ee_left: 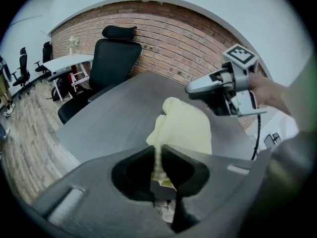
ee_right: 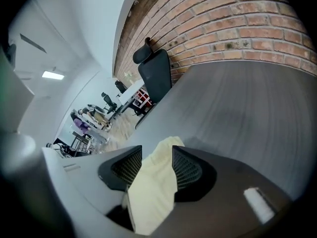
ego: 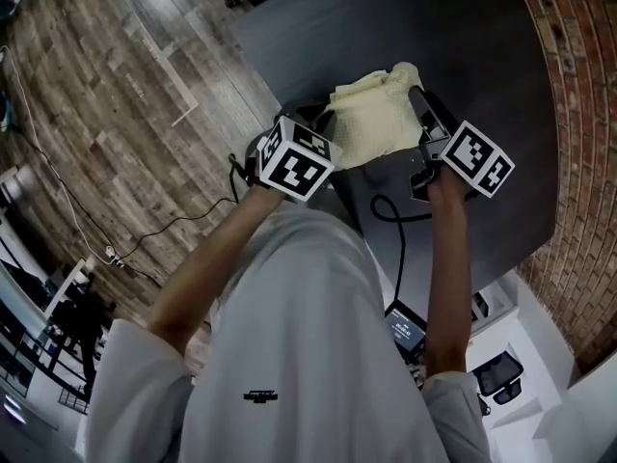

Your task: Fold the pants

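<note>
The pale yellow pants (ego: 374, 116) lie bunched in a thick fold on the dark grey table (ego: 386, 17), between my two grippers. My left gripper (ego: 333, 148) is at the bundle's left side; in the left gripper view its jaws (ee_left: 159, 151) are shut on a thin edge of the cloth, and the rest of the pants (ee_left: 182, 125) lies ahead on the table (ee_left: 114, 113). My right gripper (ego: 429, 123) is at the bundle's right edge. In the right gripper view its jaws (ee_right: 157, 157) stand apart, with a loose flap of the pants (ee_right: 151, 187) lying between them.
A black office chair (ee_left: 113, 58) stands at the table's far side before a brick wall (ee_left: 188, 48). A white desk (ee_left: 69, 63) is further left. A black cable (ego: 386, 210) trails off the table's near edge. Wooden floor (ego: 116, 85) lies left of the table.
</note>
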`<state>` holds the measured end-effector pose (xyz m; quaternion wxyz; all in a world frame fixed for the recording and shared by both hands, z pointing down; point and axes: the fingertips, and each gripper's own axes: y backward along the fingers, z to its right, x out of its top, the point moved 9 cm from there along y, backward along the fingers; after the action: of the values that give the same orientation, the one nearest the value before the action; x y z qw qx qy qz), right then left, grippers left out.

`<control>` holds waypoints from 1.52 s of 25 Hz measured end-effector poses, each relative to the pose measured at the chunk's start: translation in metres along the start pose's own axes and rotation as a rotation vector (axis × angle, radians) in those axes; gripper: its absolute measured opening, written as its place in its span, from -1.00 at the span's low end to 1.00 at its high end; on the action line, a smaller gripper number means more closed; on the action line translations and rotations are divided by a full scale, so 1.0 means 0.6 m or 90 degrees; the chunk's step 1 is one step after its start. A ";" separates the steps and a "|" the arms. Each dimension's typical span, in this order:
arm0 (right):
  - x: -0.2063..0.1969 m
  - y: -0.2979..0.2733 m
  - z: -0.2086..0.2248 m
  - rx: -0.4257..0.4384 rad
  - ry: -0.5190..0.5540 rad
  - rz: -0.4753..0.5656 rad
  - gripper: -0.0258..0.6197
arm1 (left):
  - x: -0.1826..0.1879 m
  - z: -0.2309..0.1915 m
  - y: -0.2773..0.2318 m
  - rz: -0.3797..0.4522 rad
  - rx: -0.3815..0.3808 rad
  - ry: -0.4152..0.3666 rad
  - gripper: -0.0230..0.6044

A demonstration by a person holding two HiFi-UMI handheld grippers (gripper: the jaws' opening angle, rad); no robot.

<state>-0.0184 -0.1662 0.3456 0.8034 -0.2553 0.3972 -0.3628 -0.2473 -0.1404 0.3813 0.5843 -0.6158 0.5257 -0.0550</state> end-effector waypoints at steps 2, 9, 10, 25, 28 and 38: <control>0.002 -0.001 -0.002 -0.011 0.015 -0.003 -0.31 | 0.003 -0.023 -0.014 -0.008 0.007 0.015 -0.76; -0.029 -0.009 0.018 -0.039 0.050 -0.061 -0.67 | -0.002 -0.074 -0.058 -0.052 0.022 0.040 -0.76; -0.035 -0.011 0.021 -0.039 0.050 -0.068 -0.77 | -0.003 -0.077 -0.064 -0.057 0.022 0.041 -0.76; -0.065 -0.086 0.066 -0.091 0.065 -0.121 -0.89 | -0.015 -0.104 -0.093 -0.071 0.016 0.040 -0.53; -0.065 -0.081 0.065 -0.078 0.054 -0.108 -0.89 | -0.009 -0.107 -0.085 -0.071 0.035 0.009 -0.36; -0.053 -0.006 0.084 -0.095 0.022 -0.021 -0.90 | 0.011 -0.062 -0.028 -0.026 0.048 -0.047 -0.32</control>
<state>0.0082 -0.1376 0.3903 0.7689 -0.3145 0.4328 -0.3500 -0.2598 -0.1737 0.4023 0.6248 -0.6055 0.4887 -0.0645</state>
